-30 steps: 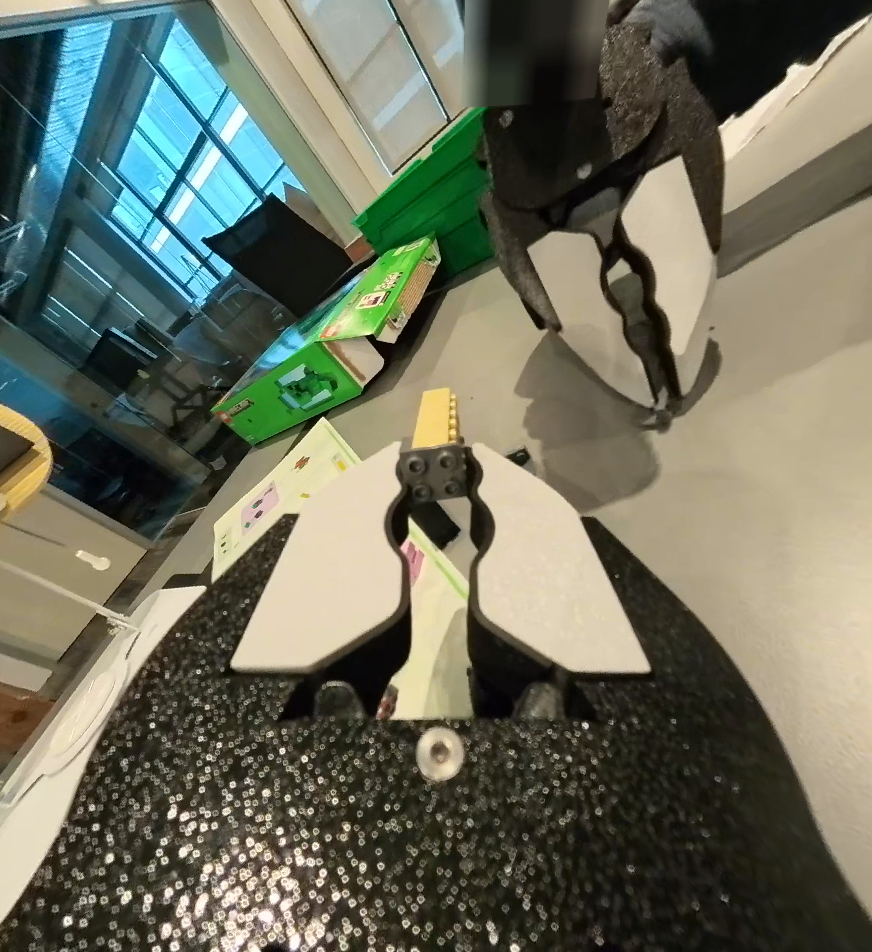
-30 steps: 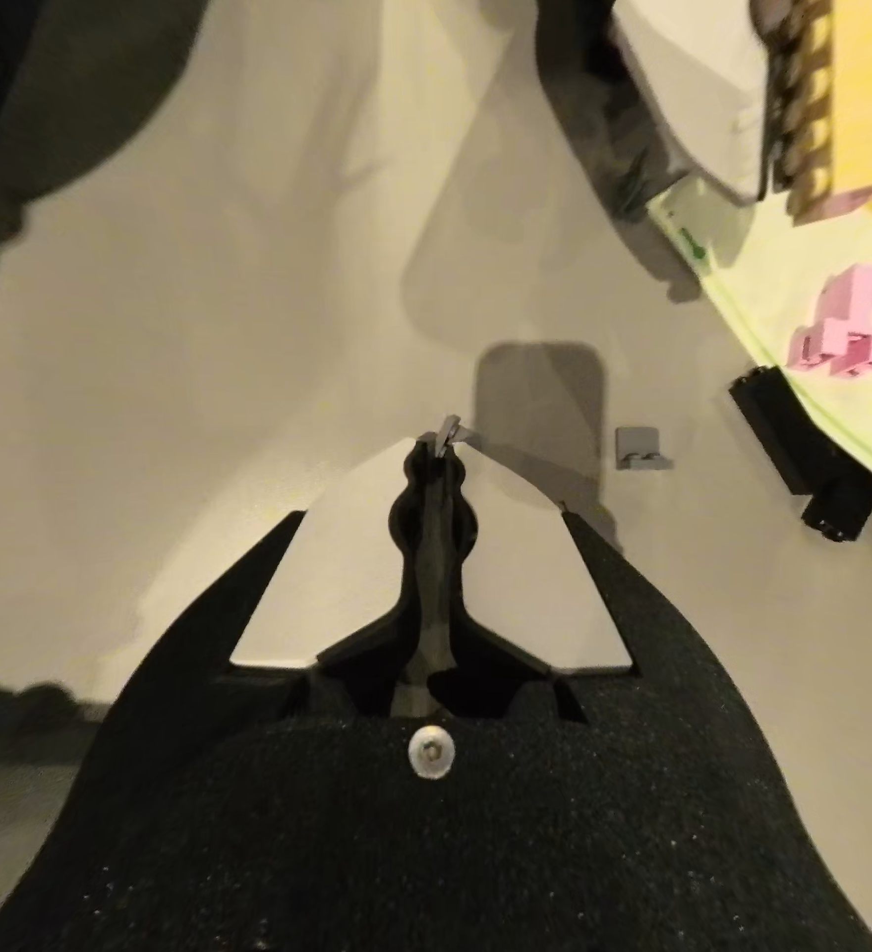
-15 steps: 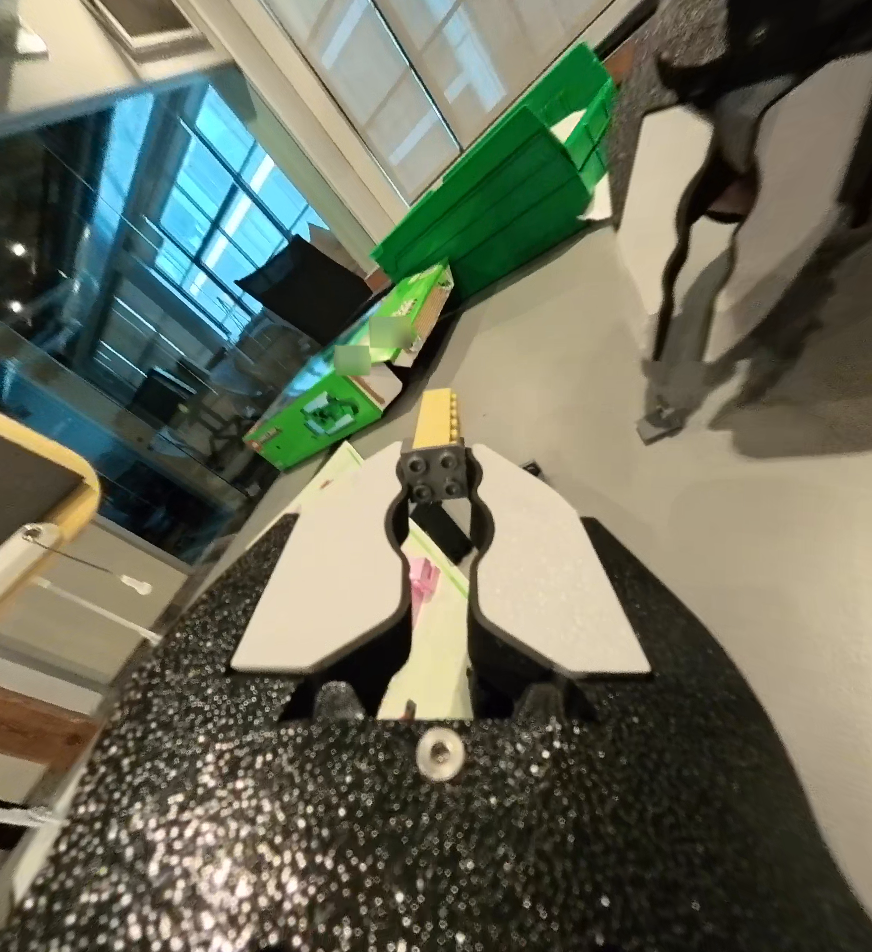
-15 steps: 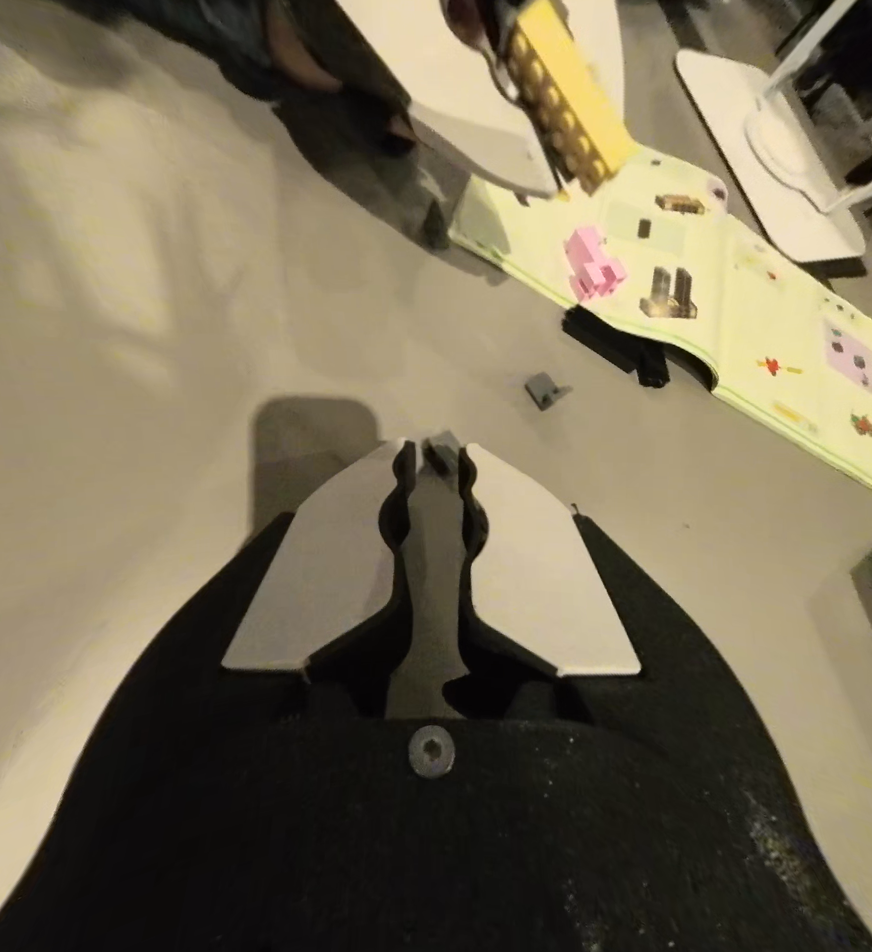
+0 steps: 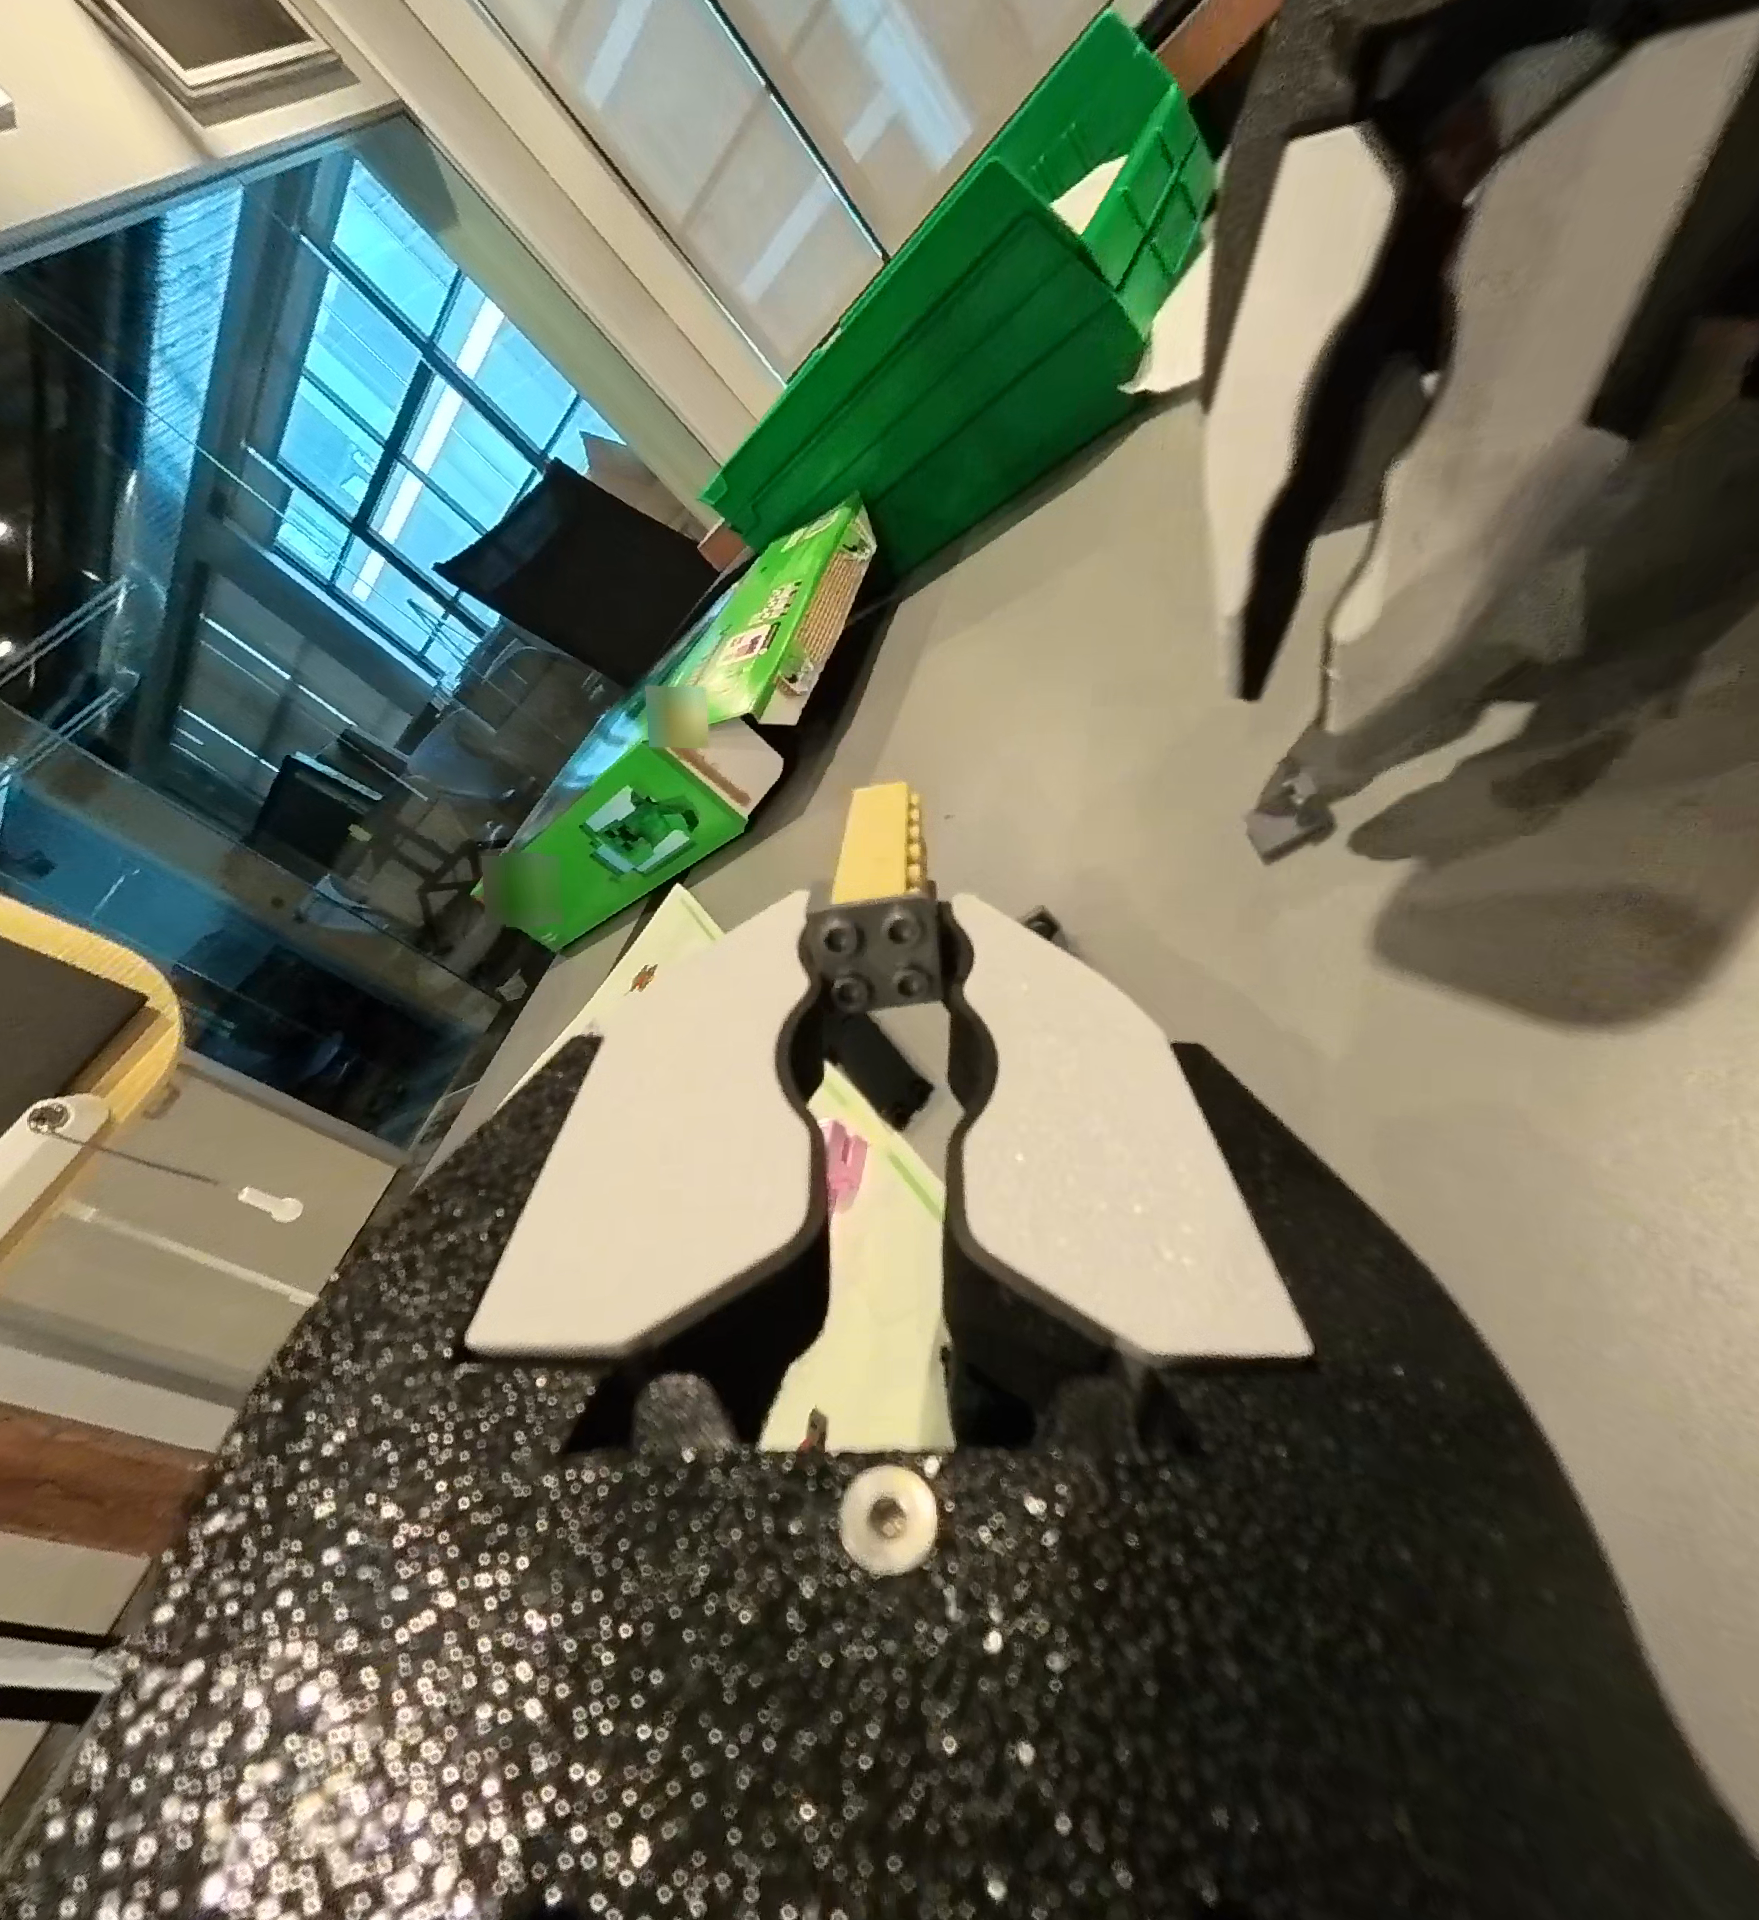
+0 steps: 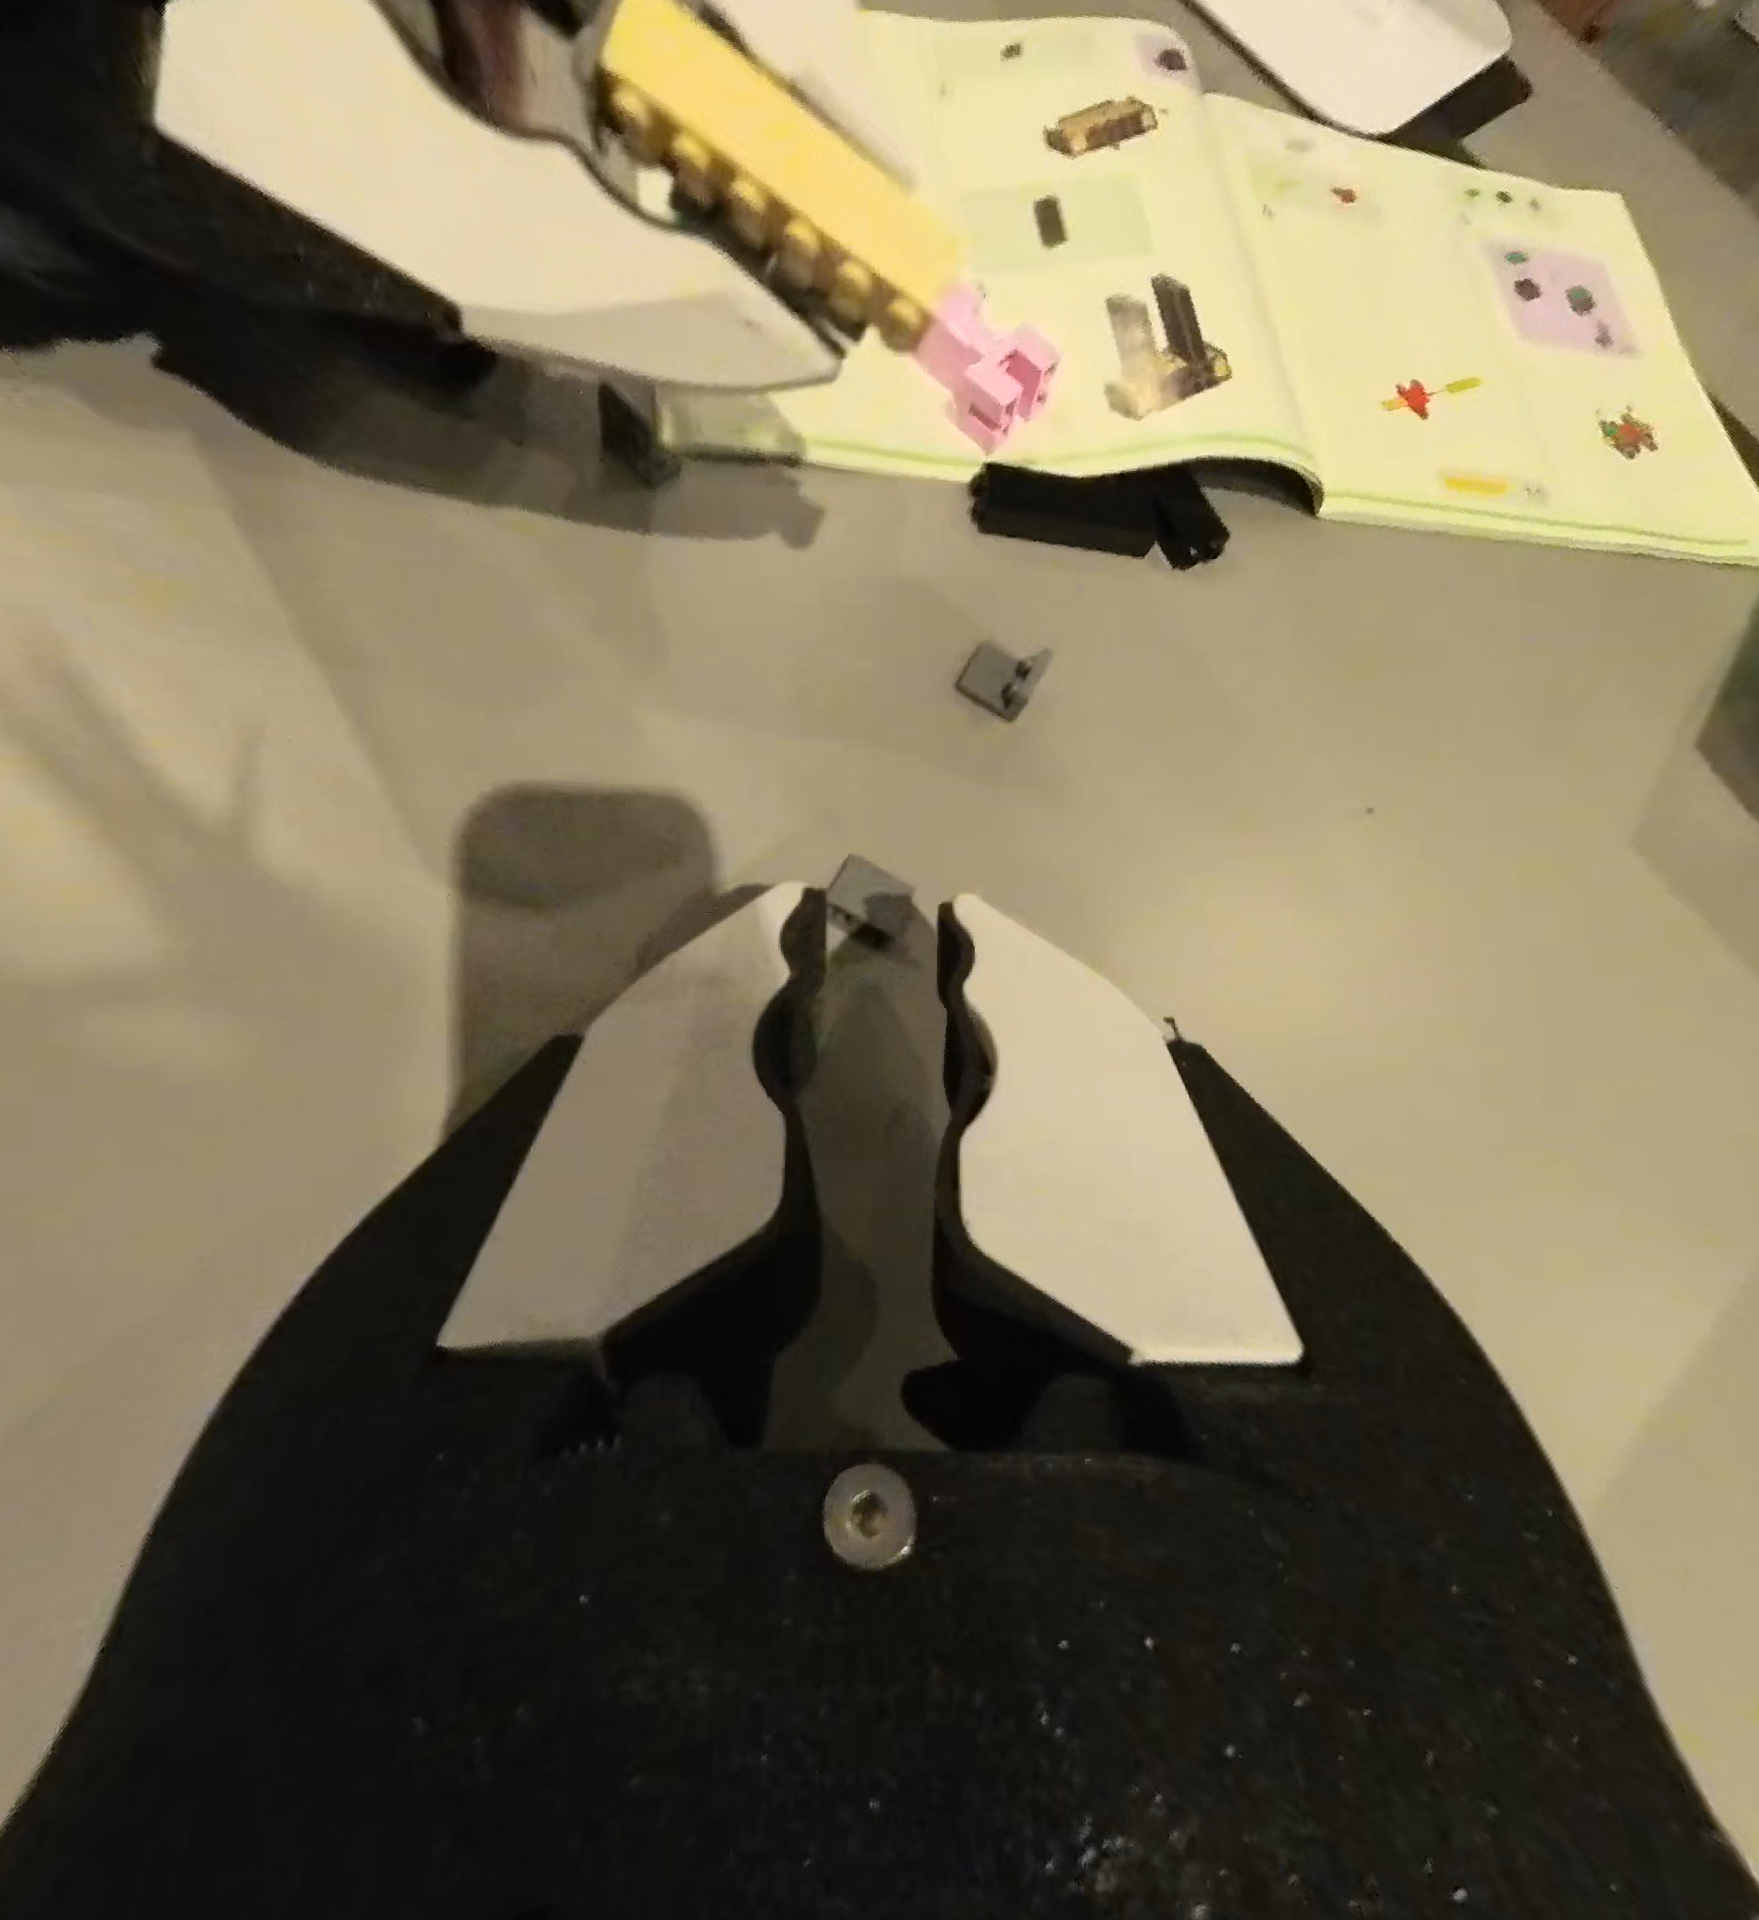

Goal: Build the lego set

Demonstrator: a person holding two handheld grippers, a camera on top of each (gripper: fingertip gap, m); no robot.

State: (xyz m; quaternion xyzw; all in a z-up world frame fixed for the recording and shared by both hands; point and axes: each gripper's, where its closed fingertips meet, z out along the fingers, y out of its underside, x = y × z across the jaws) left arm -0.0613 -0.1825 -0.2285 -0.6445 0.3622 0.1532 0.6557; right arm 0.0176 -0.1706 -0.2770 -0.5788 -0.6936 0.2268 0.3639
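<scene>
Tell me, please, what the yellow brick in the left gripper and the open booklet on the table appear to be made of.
yellow brick: apparently hard moulded plastic, smooth and slightly glossy, judging by its crisp edges and row of round studs. booklet: printed paper, seemingly matte, with thin pages curving at the fold and a visible page edge.

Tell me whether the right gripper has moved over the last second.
Yes. The right gripper, shut on a small grey piece, has pulled up and back: the loose grey bracket on the table now sits farther ahead of its tips.
</scene>
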